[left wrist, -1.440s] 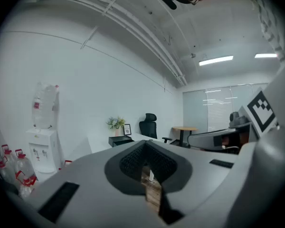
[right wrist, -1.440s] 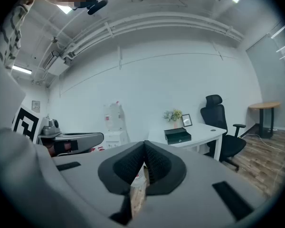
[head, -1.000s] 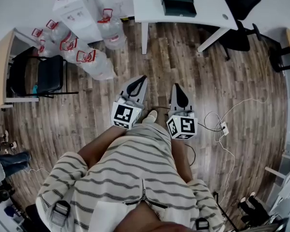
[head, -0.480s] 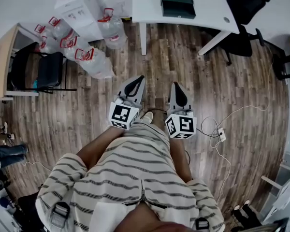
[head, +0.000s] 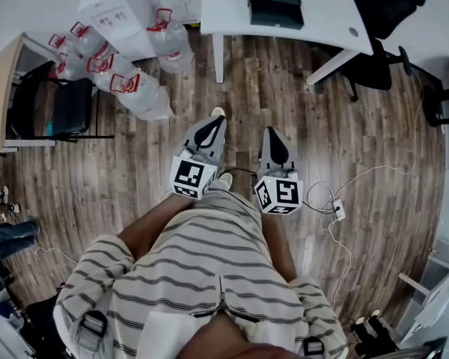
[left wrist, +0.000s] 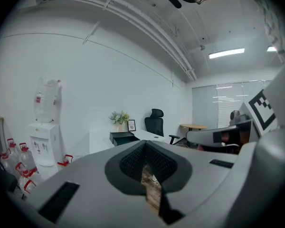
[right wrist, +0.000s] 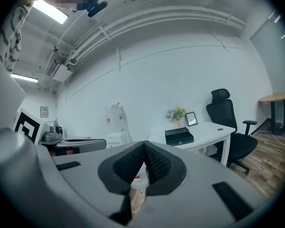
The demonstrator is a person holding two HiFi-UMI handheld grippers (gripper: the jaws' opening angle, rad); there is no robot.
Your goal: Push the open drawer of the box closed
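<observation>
left gripper (head: pixel 212 124): fingers lying together, gripping nothing, hanging over the wooden floor (head: pixel 374 118) | right gripper (head: pixel 270 133): fingers lying together, gripping nothing, hanging just right of the left one | box (head: pixel 275 4): sitting on the far white worktop (head: pixel 226 6), well apart from both grippers | water bottles (head: pixel 144 94): standing far left
</observation>
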